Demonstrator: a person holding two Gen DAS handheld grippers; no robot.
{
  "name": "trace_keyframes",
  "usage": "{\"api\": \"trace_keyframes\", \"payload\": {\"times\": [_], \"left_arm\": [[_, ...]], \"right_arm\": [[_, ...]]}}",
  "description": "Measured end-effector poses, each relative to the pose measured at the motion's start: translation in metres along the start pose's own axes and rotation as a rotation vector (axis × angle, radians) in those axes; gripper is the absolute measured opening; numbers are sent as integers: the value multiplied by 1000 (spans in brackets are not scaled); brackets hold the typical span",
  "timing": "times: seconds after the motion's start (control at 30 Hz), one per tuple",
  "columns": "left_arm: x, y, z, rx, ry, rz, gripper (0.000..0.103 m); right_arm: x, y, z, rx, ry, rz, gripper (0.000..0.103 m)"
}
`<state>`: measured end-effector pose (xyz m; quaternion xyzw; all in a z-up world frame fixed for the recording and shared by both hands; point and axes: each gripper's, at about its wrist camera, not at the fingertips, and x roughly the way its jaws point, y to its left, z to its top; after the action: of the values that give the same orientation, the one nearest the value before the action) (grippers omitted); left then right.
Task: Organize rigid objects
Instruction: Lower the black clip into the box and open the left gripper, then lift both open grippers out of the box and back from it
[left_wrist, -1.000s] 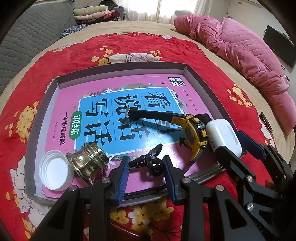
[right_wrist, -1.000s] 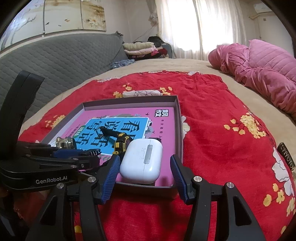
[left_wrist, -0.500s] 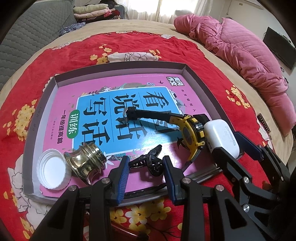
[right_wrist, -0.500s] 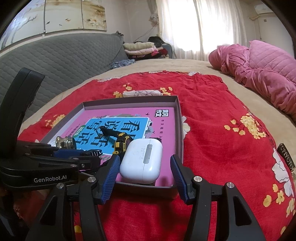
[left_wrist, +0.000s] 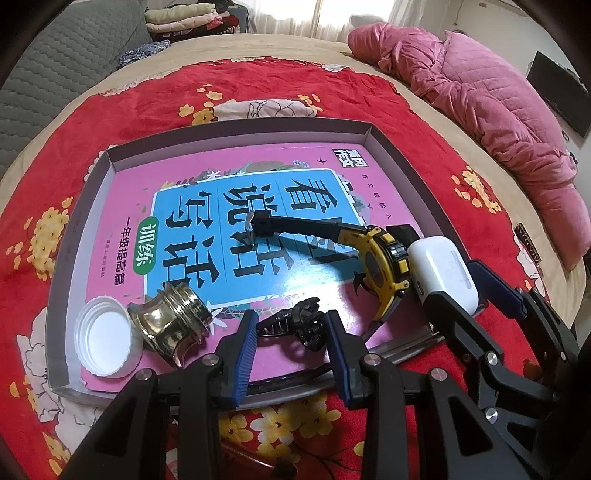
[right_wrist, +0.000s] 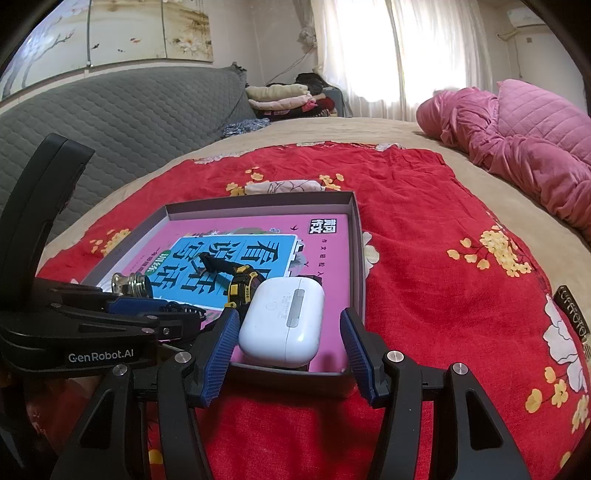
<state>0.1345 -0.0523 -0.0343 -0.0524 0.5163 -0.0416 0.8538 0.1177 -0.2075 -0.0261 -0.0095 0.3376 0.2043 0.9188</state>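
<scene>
Nearest, the left gripper (left_wrist: 290, 349) stands open around the black plastic hair claw (left_wrist: 295, 324). The right gripper (right_wrist: 288, 350) stands wide around the white earbuds case (right_wrist: 282, 319), inside the grey shallow box (right_wrist: 356, 236). I think both should close gently, centred.

A glossy paper book cover (left_wrist: 236, 206) lines the matt cardboard tray (left_wrist: 402, 158). Polished brass fitting (left_wrist: 170, 325), smooth white plastic earbud case (right_wrist: 282, 319) and ribbed white plastic cap (left_wrist: 103, 341) sit on it; red floral cloth (left_wrist: 280, 88) lies beneath.
</scene>
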Motion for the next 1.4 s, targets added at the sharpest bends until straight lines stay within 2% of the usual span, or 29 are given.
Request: {"api": "trace_keyframes", "payload": {"times": [0.43,0.57,0.93,1.0,1.4], "left_arm": [[-4,6,-2,-23,-3,-18,37],[-8,8,-4,-22,-16,-12,46],[-18,5,-8,-7,-38,-10,47],[-20,5,-9,-6,-44,-8,47],[-28,6,-10,-5,-65,-11,53]], "right_arm": [[0,0,0,-4,-6,-3,59],[0,2,1,-13,-11,-6,59],[-5,2,1,-24,-27,-12,59],[-7,1,1,-20,-36,-18,74],[-13,3,2,-32,-59,-11,75]]}}
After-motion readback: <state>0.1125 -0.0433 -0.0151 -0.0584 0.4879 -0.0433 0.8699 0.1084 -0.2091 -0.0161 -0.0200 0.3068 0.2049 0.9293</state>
